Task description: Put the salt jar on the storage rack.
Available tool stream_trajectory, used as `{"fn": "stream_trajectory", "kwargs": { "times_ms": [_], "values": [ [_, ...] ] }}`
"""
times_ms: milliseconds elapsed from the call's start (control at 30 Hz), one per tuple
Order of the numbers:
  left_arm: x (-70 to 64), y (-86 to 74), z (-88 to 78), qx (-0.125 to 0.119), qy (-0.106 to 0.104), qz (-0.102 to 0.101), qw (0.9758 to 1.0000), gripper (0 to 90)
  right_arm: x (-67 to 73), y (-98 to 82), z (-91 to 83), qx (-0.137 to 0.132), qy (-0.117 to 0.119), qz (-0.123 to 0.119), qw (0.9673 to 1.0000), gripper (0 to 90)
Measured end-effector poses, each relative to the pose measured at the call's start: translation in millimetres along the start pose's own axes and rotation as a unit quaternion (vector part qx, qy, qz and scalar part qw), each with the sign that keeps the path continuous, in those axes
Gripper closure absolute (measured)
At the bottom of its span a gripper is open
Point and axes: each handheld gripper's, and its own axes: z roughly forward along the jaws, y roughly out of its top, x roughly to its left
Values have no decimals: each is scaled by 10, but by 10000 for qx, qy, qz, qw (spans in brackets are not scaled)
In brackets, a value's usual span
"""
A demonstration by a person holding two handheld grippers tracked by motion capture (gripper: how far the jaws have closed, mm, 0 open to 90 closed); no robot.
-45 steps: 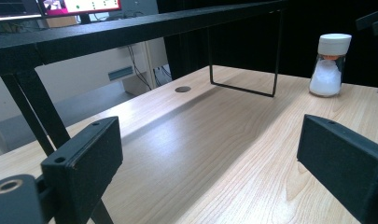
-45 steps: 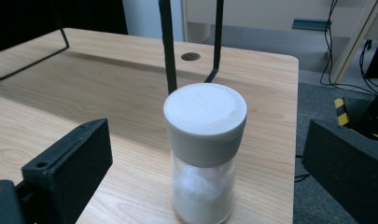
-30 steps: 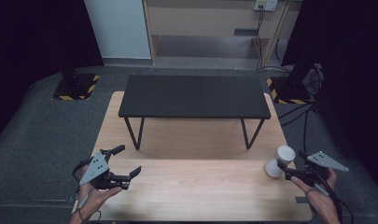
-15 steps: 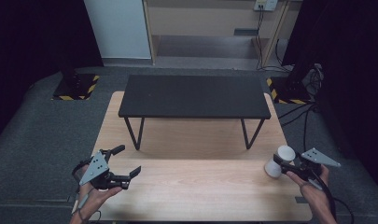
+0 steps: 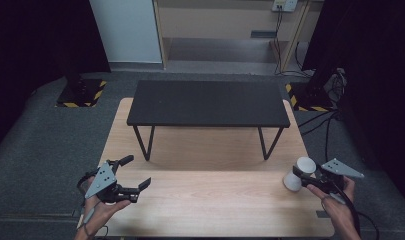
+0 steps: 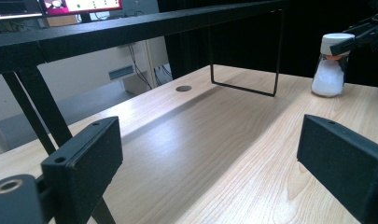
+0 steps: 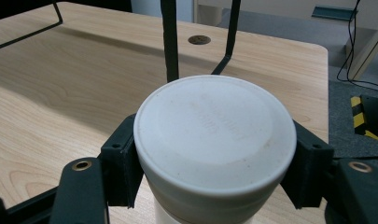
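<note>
Your right gripper [image 5: 304, 176] is closed around the white round lid [image 7: 214, 135] of a clear jar holding white powder [image 6: 328, 70]; both jaws press against the lid's rim. The jar stands upright on the light wooden table [image 5: 205, 200], near its right edge, just in front of the right leg of the low black metal bench [image 5: 208, 103]. Your left gripper [image 5: 135, 175] hovers with its jaws spread wide and empty, in front of the bench's left leg, well apart from the jar.

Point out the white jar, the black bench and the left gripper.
white jar [image 7: 214, 123]: right gripper view, its lid.
black bench [image 5: 207, 102]: high view, its top.
left gripper [image 5: 135, 175]: high view, between its open jaws.
</note>
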Motion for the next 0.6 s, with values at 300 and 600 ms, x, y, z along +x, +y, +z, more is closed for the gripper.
{"fn": "stream_trajectory", "kwargs": {
  "times_ms": [300,600],
  "values": [
    [2,-1,0,4,1,-4,10000,55,41,57,-20,58,25,-129,9999,336],
    [0,4,0,3,0,11,10000,56,64,276,-207,-206,292,-198,9992,336]
  ]
}}
